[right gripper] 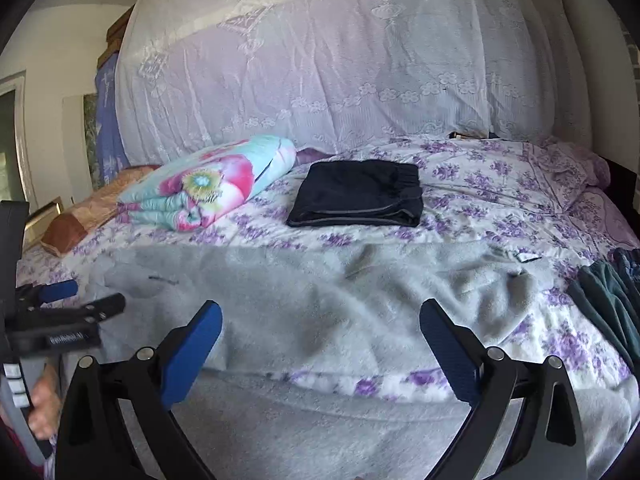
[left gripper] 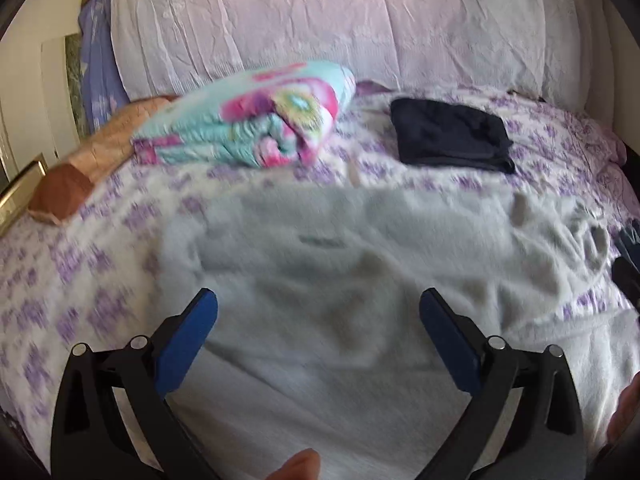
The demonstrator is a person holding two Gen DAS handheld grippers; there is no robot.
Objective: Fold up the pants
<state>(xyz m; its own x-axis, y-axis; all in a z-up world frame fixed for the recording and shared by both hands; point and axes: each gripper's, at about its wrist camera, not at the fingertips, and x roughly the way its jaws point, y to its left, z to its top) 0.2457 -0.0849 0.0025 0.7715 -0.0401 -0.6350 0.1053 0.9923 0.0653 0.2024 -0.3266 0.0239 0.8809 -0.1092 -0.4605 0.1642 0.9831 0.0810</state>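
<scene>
Grey fleece pants (left gripper: 320, 272) lie spread across the near part of the bed; they also show in the right wrist view (right gripper: 304, 300). My left gripper (left gripper: 318, 308) is open and empty, hovering just above the pants. My right gripper (right gripper: 320, 320) is open and empty above the pants too. The left gripper also shows at the left edge of the right wrist view (right gripper: 76, 300), over the pants' left end. A folded dark navy garment (right gripper: 356, 194) lies farther back on the bed (left gripper: 452, 136).
A folded floral blanket (right gripper: 208, 184) lies at the back left on the purple-flowered bedsheet (right gripper: 500, 184). A lace-covered headboard or wall (right gripper: 320, 60) stands behind. Dark green and blue clothes (right gripper: 612, 300) lie at the right edge. An orange pillow (right gripper: 80, 216) lies at far left.
</scene>
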